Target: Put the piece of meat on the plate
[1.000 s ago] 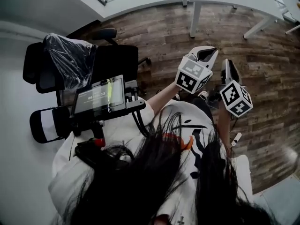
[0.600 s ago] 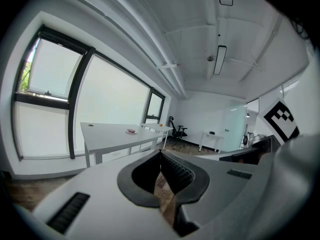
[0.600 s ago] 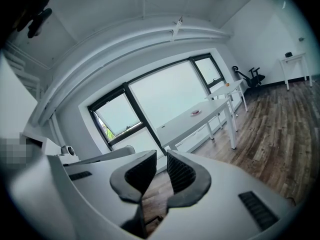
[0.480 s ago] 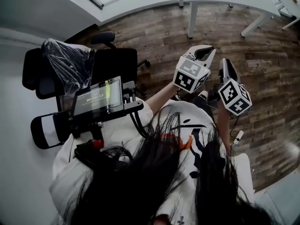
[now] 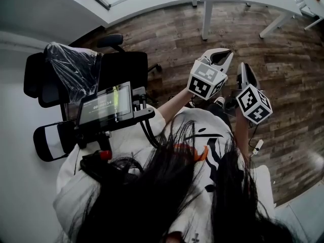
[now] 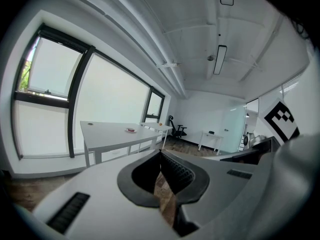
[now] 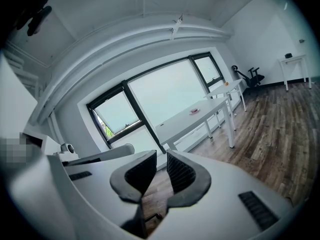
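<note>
Both grippers hang over the wood floor in front of the person, far from any table. The left gripper (image 5: 221,56) has its jaws meeting at the tips (image 6: 160,154), shut with nothing between them. Just right of it, the right gripper (image 5: 243,71) also has its jaws drawn together (image 7: 161,159) and holds nothing. A small plate with something red on it (image 6: 131,130) lies on a long white table (image 6: 107,133) by the windows, across the room. The right gripper view shows the same plate (image 7: 194,111), tiny and distant.
A black office chair with a plastic-wrapped back (image 5: 76,67) stands at the left, beside a device with a lit screen (image 5: 106,105). White table legs (image 5: 206,19) rise ahead on the wood floor (image 5: 283,85). Another chair (image 7: 252,77) stands far off, and a small orange thing (image 7: 226,83) lies on a second table.
</note>
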{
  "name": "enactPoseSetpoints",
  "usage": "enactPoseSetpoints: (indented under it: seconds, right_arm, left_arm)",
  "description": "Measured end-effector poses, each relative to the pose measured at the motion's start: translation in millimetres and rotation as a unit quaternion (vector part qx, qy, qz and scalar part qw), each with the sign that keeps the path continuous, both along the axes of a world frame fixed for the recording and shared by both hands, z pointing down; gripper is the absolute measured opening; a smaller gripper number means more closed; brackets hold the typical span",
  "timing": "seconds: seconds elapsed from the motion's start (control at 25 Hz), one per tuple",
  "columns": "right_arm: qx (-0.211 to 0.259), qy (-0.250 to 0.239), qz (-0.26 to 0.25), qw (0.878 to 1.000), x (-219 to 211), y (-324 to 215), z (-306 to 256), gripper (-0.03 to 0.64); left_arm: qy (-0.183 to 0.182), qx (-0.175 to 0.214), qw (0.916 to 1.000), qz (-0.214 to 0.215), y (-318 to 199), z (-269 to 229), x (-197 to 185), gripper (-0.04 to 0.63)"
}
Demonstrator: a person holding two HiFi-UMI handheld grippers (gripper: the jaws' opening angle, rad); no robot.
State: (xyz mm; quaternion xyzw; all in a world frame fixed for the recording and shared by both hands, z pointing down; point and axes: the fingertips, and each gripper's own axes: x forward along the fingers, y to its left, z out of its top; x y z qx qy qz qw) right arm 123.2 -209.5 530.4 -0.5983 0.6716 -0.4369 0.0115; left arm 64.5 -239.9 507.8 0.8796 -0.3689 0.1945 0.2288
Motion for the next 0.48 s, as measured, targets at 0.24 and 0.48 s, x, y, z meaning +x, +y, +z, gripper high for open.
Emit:
enactPoseSetpoints:
  seconds: [0.24,0.48]
  right_arm:
    - [0.0,-0.003,-0.001,1.0,-1.2,0.4,2.4,0.069]
    - [-0.002,-0.009,-0.001,1.0,-2.8,1.0,4.3,0.069]
  left_arm:
    - [-0.001,0.001,1.0,0.0,-0.7,0.3,0.3,0.006]
    - [-0.005,0.0,1.0,0.001,1.8,2.2,-0.7,0.006]
